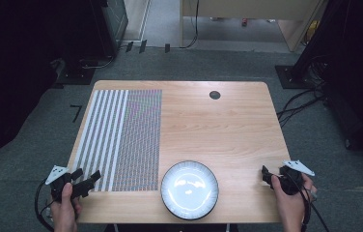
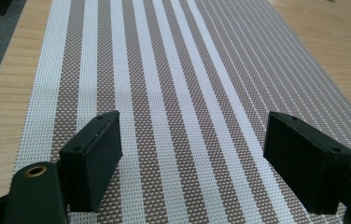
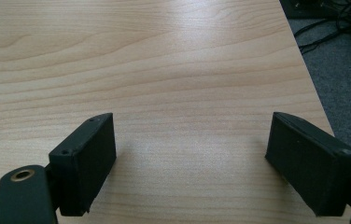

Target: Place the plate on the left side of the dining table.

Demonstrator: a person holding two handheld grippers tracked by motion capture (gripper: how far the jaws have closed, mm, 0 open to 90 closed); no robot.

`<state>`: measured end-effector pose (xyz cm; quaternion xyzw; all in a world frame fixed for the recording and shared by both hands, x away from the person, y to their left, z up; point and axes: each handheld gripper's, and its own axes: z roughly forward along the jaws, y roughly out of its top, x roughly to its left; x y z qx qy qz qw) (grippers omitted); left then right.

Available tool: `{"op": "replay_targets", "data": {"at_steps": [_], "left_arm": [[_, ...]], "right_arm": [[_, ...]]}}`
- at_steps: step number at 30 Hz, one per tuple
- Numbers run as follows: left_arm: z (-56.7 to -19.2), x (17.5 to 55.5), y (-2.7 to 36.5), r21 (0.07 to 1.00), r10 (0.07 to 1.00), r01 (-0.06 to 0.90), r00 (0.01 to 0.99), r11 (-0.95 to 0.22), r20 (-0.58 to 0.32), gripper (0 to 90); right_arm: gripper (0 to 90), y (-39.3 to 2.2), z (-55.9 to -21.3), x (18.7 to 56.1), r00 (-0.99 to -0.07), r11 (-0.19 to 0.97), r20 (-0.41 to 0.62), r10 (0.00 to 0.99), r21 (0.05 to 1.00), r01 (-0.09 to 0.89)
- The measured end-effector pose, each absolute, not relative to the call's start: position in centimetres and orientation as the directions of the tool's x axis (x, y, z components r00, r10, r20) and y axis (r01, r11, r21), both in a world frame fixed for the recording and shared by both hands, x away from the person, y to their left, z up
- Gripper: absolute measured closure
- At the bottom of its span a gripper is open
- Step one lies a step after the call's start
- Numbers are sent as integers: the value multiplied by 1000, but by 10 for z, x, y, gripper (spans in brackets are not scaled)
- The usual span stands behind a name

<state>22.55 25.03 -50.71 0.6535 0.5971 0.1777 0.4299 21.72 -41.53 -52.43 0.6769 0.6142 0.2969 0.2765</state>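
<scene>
Sitting at the table's [image 1: 228, 125] 6 o'clock edge, the plate [image 1: 189, 189] holds nothing but glare on its white centre inside a dark ribbed rim. At its 9 o'clock, just beside it, lies the striped mat [image 1: 119, 137], running up toward the table's 11 o'clock corner. The left gripper [image 1: 84, 180] hovers at the mat's 7 o'clock corner, jaws spread wide with nothing between them; in the left gripper view it [image 2: 192, 154] looks along the mat's [image 2: 173, 84] brown and white stripes. The right gripper [image 1: 268, 176] is at the plate's 3 o'clock, well apart from it, jaws likewise spread and empty over bare wood [image 3: 164, 70], seen between its jaws [image 3: 190, 158] in the right gripper view. A dark round hole [image 1: 215, 94] sits near the table's 12 o'clock edge. Nothing lies between either gripper and the plate. Cables [image 1: 300, 104] trail on the floor at 3 o'clock.
</scene>
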Motion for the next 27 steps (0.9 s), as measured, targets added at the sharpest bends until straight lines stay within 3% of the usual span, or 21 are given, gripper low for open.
{"op": "replay_targets", "data": {"at_steps": [11,18,27], "left_arm": [[-506,225,249,779,938,621,212,87,-273,192],[-504,224,249,788,938,607,209,97,-277,193],[-498,222,244,798,934,595,224,97,-280,193]], "right_arm": [[158,-416,-524,217,70,-97,67,995,740,666],[212,-414,-524,215,94,-94,42,995,739,668],[238,-413,-512,207,113,-157,110,988,762,629]]}}
